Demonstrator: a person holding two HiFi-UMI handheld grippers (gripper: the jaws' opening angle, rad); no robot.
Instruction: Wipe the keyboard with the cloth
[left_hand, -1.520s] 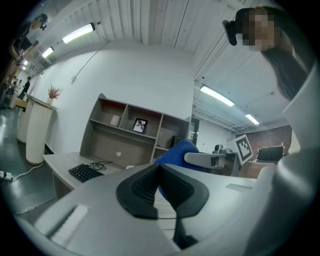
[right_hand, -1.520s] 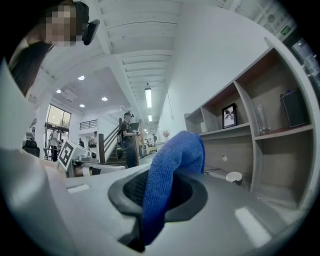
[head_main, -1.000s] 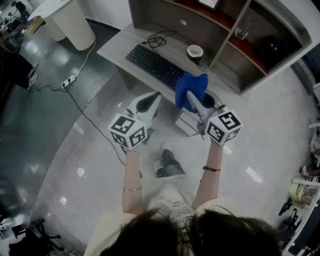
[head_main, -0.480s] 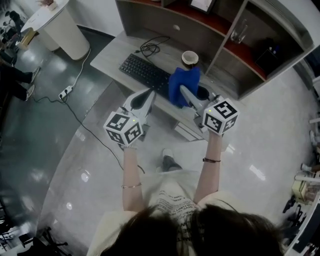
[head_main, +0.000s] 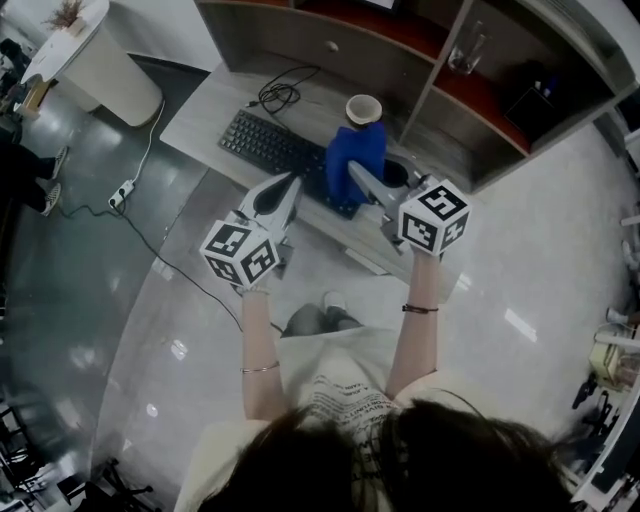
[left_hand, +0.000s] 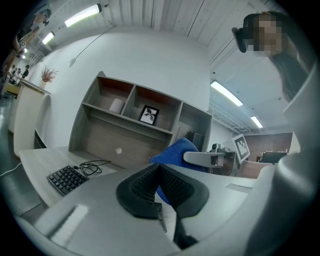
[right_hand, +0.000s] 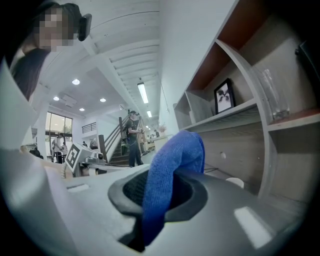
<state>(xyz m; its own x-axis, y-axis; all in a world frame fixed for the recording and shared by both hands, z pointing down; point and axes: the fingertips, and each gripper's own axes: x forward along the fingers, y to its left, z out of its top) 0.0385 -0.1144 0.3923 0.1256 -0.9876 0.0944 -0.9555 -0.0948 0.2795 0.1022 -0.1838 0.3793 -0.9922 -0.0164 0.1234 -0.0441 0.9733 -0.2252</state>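
Head view: keyboard (head_main: 270, 148) sits upper centre on desk (head_main: 195, 115). Blue cloth (head_main: 355, 158) has just moved up to overlap its right end in frame, vs. short of the desk a sec ago. R gripper (head_main: 362, 182) clenched on cloth. L gripper (head_main: 284, 192) pinched together, empty, just below keyboard. Wiping prob. imminent; contact not confirmed.

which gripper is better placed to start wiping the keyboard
Right. The right gripper is shut on the blue cloth, held near the right end of the keyboard. The left gripper is shut on nothing, so it has nothing to wipe with.
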